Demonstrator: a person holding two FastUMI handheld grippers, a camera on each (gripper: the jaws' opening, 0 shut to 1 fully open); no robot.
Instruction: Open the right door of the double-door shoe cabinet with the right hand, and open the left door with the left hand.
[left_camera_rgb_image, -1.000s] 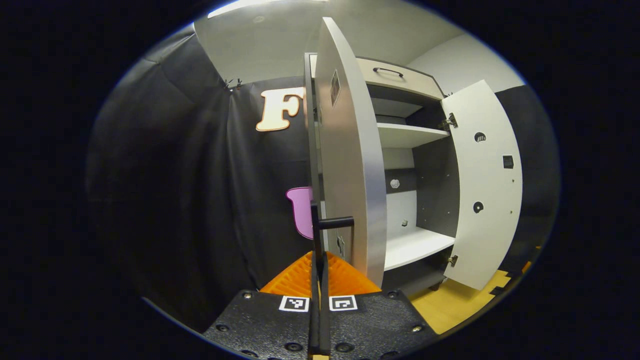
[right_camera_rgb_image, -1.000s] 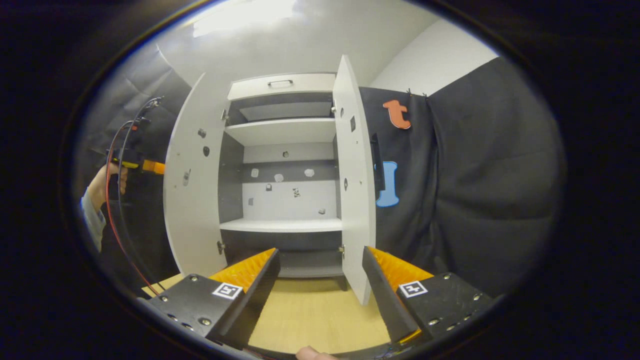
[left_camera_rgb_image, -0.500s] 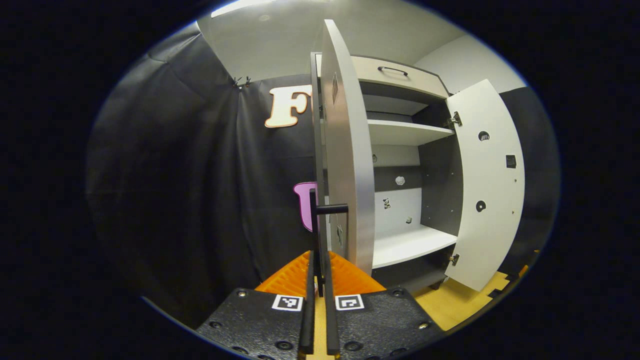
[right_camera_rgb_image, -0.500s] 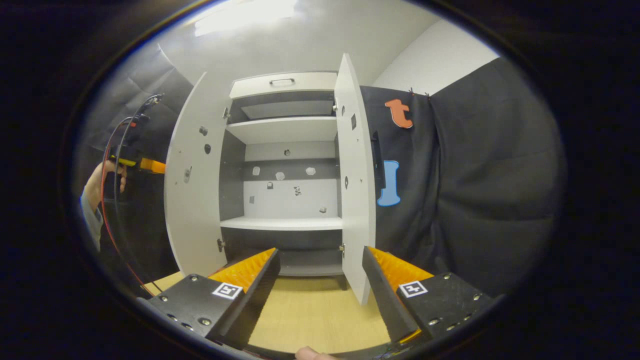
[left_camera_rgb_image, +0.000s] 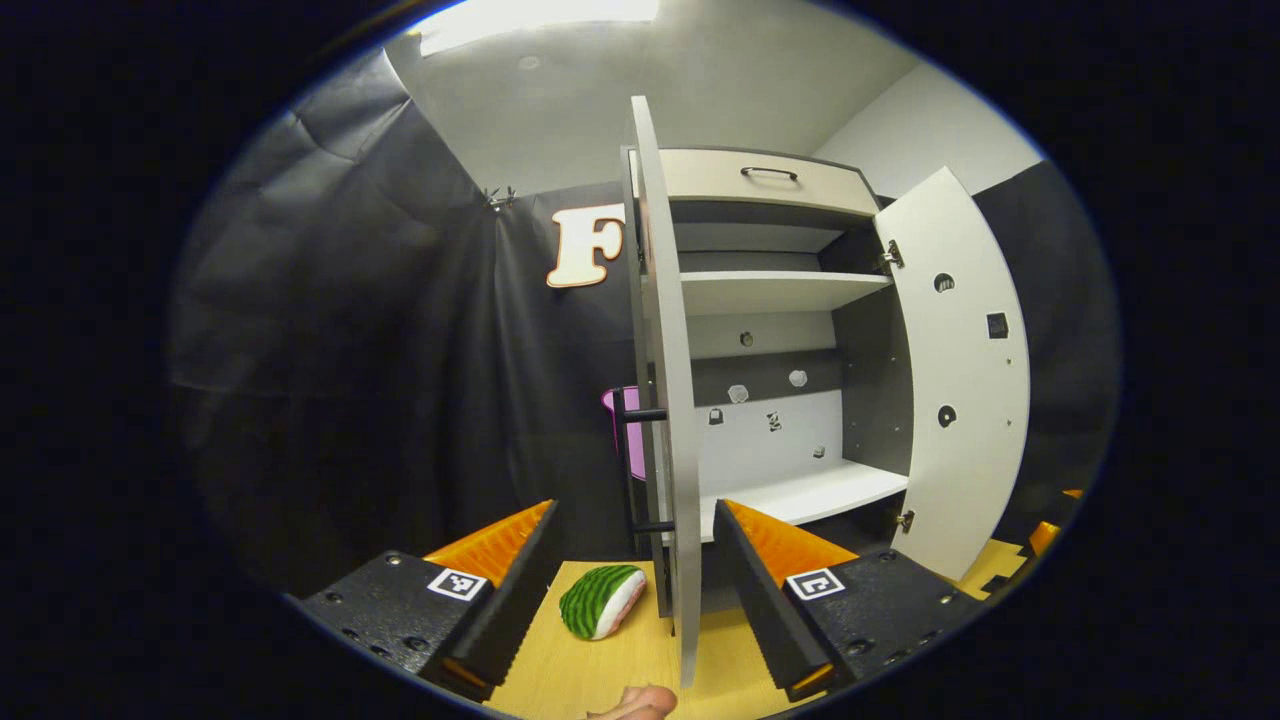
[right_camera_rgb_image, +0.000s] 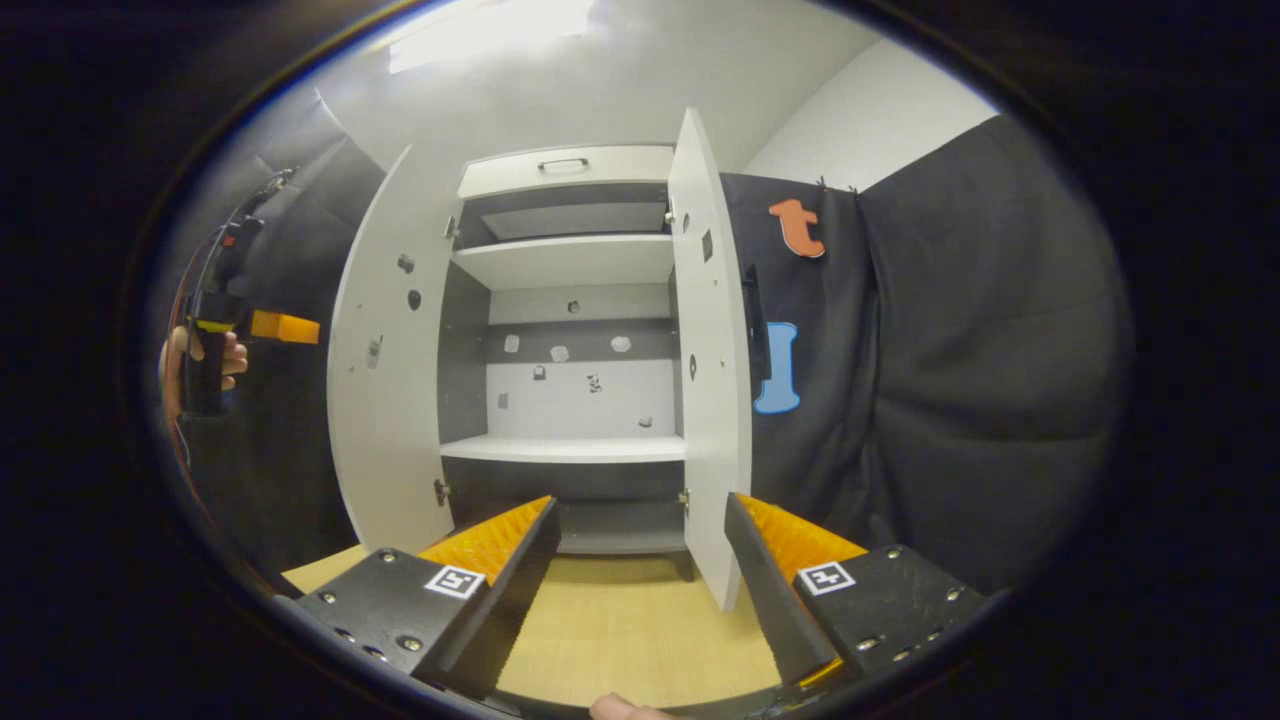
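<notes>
Both doors of the shoe cabinet (right_camera_rgb_image: 570, 330) stand swung out; shelves inside visible, nothing on them apart from small fittings on the back panel; top drawer (left_camera_rgb_image: 765, 180) with its handle shut.

Left gripper (left_camera_rgb_image: 632, 585): jaws wide apart, gripping nothing; the left door (left_camera_rgb_image: 668, 400) shows edge-on between its fingers, clear of both; the door's dark bar handle (left_camera_rgb_image: 628, 460) sits on the outer face, just left of the door edge, not touched by either finger. In the right gripper view the left gripper (right_camera_rgb_image: 268, 326) hangs off to the left of the left door (right_camera_rgb_image: 385, 370), a hand (right_camera_rgb_image: 205, 352) wrapped round its grip with cables running up from it; a gap between its tip and the door panel.

Right gripper (right_camera_rgb_image: 635, 560): jaws wide apart, nothing between them; points into the cabinet's middle from low in front; the right door (right_camera_rgb_image: 712, 380) is just ahead of its right finger, whether it touches I cannot tell; the right door's handle (right_camera_rgb_image: 753, 320) is on the far face toward the booth cloth. From the left gripper view the right door (left_camera_rgb_image: 965, 380) stands fully out, hinges (left_camera_rgb_image: 888, 256) visible at its inner edge.

Wooden floor (right_camera_rgb_image: 625, 630) under the cabinet; a watermelon-slice toy (left_camera_rgb_image: 600, 600) lies on the floor (left_camera_rgb_image: 560, 680) near the foot of the left door, between the left gripper's fingers but lower and apart from them; a fingertip (left_camera_rgb_image: 640, 702) pokes in at the bottom edge of that view.
</notes>
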